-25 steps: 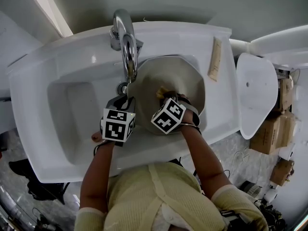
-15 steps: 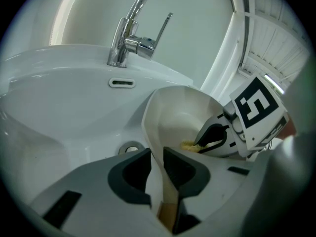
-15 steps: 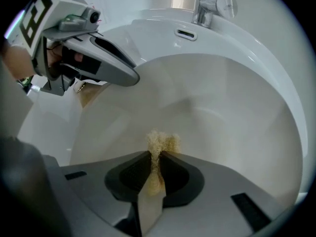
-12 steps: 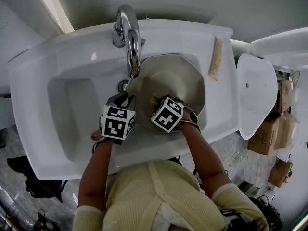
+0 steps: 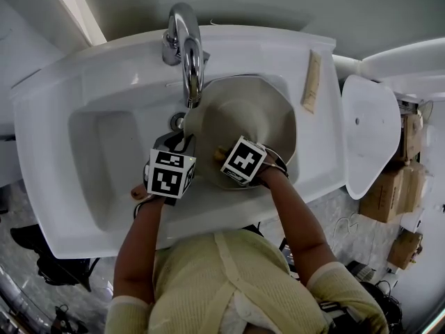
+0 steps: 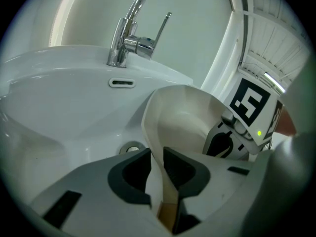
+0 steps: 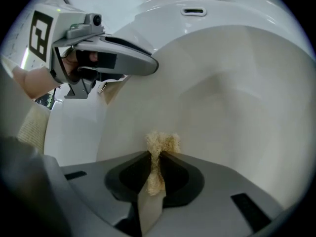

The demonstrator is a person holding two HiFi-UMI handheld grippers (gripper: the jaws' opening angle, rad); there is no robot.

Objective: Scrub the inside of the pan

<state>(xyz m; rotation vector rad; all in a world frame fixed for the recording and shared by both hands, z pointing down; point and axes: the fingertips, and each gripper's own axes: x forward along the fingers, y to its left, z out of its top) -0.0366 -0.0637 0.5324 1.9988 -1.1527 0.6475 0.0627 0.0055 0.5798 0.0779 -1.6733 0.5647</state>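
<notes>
Cream pan (image 5: 243,110) lies tilted in the white sink (image 5: 90,96) at mid-frame, below the faucet (image 5: 186,54). Scrubbing seems under way: the left gripper (image 6: 157,174) is clamped on the pan's rim, and the right gripper (image 7: 155,167) pinches a fibrous scrubber (image 7: 159,144) at the inner wall. No dirt shows, so what remains is unclear. One pan, one scrubber, two grippers, one faucet.
</notes>
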